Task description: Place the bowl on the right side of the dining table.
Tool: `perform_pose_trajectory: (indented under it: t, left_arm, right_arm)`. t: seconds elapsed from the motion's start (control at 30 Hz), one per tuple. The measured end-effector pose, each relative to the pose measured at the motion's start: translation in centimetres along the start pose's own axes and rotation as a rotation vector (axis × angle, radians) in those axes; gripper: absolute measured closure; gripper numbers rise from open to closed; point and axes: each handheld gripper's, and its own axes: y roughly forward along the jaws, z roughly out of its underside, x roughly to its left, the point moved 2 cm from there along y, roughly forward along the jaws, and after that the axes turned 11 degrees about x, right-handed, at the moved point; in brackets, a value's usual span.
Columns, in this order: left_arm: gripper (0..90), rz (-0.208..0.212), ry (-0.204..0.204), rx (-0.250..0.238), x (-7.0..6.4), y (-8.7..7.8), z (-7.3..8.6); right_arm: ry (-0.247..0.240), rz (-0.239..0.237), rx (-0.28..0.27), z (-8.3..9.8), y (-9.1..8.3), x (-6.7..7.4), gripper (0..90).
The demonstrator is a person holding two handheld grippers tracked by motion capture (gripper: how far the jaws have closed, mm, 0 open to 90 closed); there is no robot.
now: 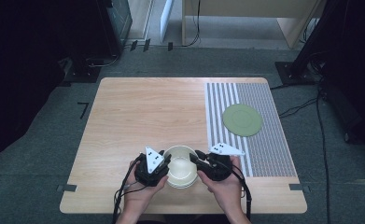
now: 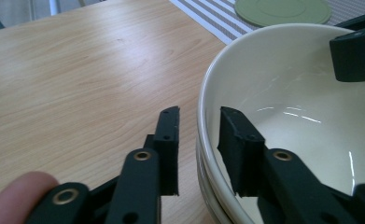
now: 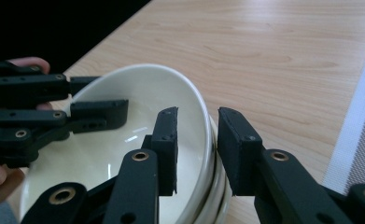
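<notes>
Straddling the rim of the cream bowl (image 1: pixel 182 166), the left gripper (image 2: pixel 198 140) has one jaw outside and one inside, narrowed but with a sliver of gap showing on each side, so I judge it not yet pinching. Opposite, the right gripper (image 3: pixel 196 140) brackets the far rim the same way, jaws narrow, grip unconfirmed. That bowl sits on a stack near the table's (image 1: pixel 138 107) front edge at six o'clock. Judging progress: approach done, clamping and lifting remain. Bare wood spreads toward twelve and ten o'clock; the striped mat (image 1: pixel 273 149) and green plate (image 1: pixel 242 120) lie at two o'clock.
</notes>
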Motion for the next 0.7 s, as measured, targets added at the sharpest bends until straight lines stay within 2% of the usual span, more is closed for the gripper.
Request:
perform_pose_trajectory:
  t: [0.13,0.2,0.27,0.3,0.37,0.53,0.6,0.63,0.67,0.7]
  left_arm:
    - [78.9,-0.015,0.029,-0.003,-0.3,0.3,-0.2]
    - [80.0,0.009,0.016,-0.006,-0.1,0.3,-0.2]
    - [80.8,0.028,0.026,-0.004,0.1,0.3,-0.3]
    - [81.0,0.028,0.026,-0.004,0.1,0.3,-0.3]
    - [81.0,0.026,0.052,-0.022,0.2,0.3,-0.3]
    - [81.9,0.056,0.038,-0.054,0.4,0.2,-0.2]
    - [82.8,0.062,0.035,-0.101,0.4,-0.3,-0.3]
    - [83.3,0.062,0.035,-0.101,0.4,-0.3,-0.3]
    - [83.5,0.031,0.072,-0.139,0.1,-0.9,-0.5]
    - [83.4,0.016,0.088,-0.152,0.0,-1.1,-0.6]
  right_arm:
    - [-0.018,0.025,-0.007,0.1,0.0,0.3,72.5]
    - [-0.024,0.04,-0.01,0.2,0.0,0.4,72.9]
    - [-0.018,0.048,-0.013,0.3,0.0,0.5,73.5]
    - [-0.014,0.058,-0.015,0.3,0.0,0.6,74.7]
    - [-0.017,0.07,-0.019,0.4,0.0,0.7,76.3]
    - [-0.029,0.089,-0.032,0.5,0.0,0.8,77.4]
    - [-0.034,0.086,-0.033,0.6,0.0,0.8,77.2]
    - [-0.037,0.084,-0.035,0.6,0.0,0.8,77.1]
    - [-0.038,0.083,-0.037,0.6,0.0,0.8,76.9]
    - [-0.038,0.08,-0.037,0.6,0.0,0.9,76.8]
